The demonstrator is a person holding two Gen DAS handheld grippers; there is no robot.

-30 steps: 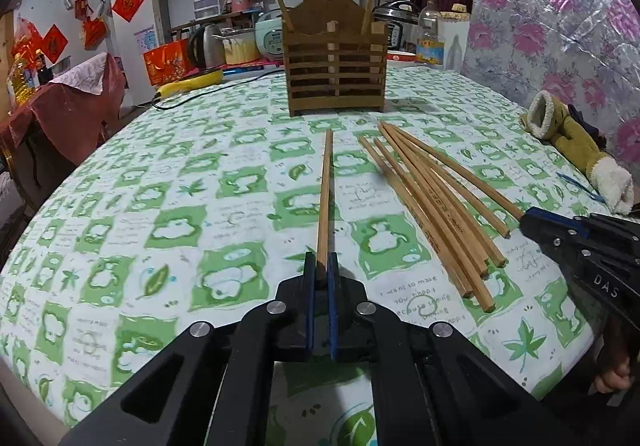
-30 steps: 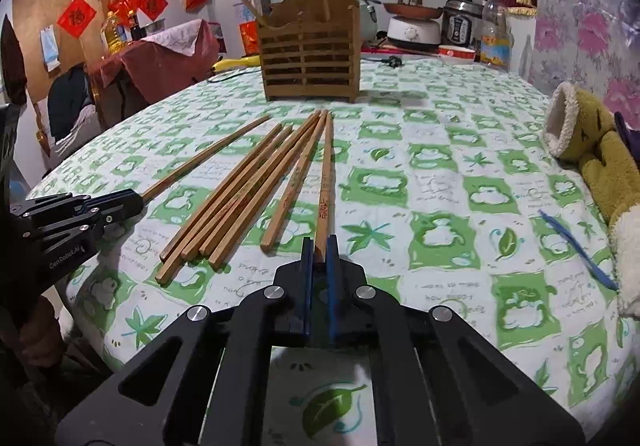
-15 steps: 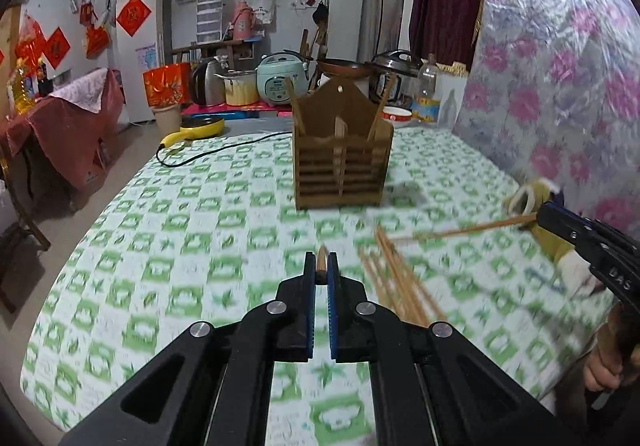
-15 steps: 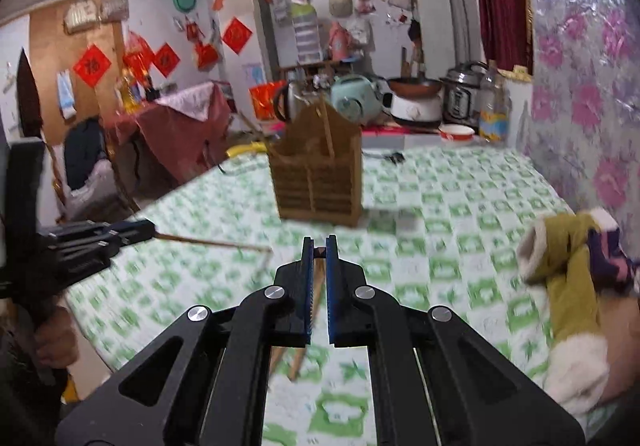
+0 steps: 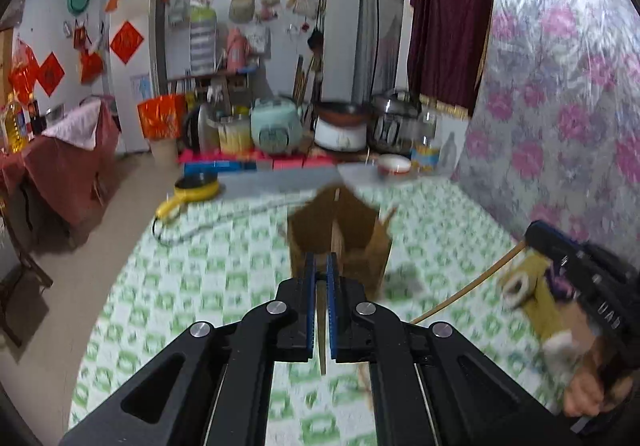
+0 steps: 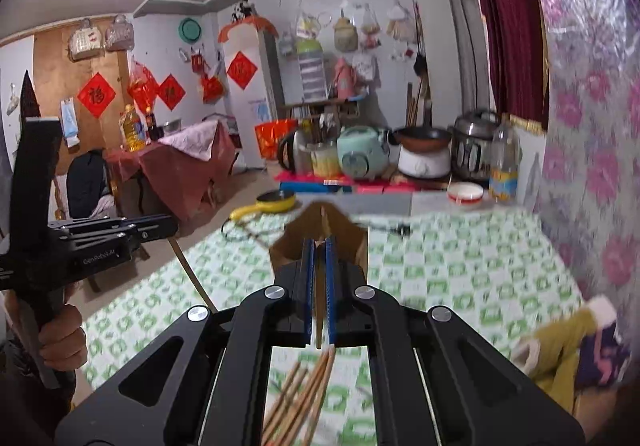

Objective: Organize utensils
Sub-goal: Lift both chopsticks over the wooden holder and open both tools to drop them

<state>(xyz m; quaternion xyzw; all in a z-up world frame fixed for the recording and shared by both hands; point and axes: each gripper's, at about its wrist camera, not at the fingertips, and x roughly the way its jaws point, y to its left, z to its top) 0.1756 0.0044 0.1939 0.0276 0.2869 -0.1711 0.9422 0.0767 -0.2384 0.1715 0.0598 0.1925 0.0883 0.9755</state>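
Observation:
My left gripper (image 5: 320,266) is shut on a wooden chopstick (image 5: 321,326) and holds it high above the table, tip hanging down. My right gripper (image 6: 319,246) is shut on another chopstick (image 6: 319,310), also lifted. The wooden utensil holder (image 5: 340,242) stands just beyond both grippers; it also shows in the right wrist view (image 6: 320,234), blurred. Several loose chopsticks (image 6: 300,402) lie on the table below the right gripper. The right gripper shows in the left wrist view (image 5: 576,266) with its chopstick (image 5: 468,286); the left gripper shows in the right wrist view (image 6: 112,238).
The table has a green-and-white cloth (image 5: 208,278). A plush toy (image 6: 568,342) lies at the table's right edge. A yellow pan (image 5: 192,191) and a cable lie at the far side. Cookers and pots (image 6: 400,157) stand on a counter behind.
Both grippers have lifted their chopsticks off the table, tilted them downward and moved toward the holder, which now sits directly ahead of the fingertips.

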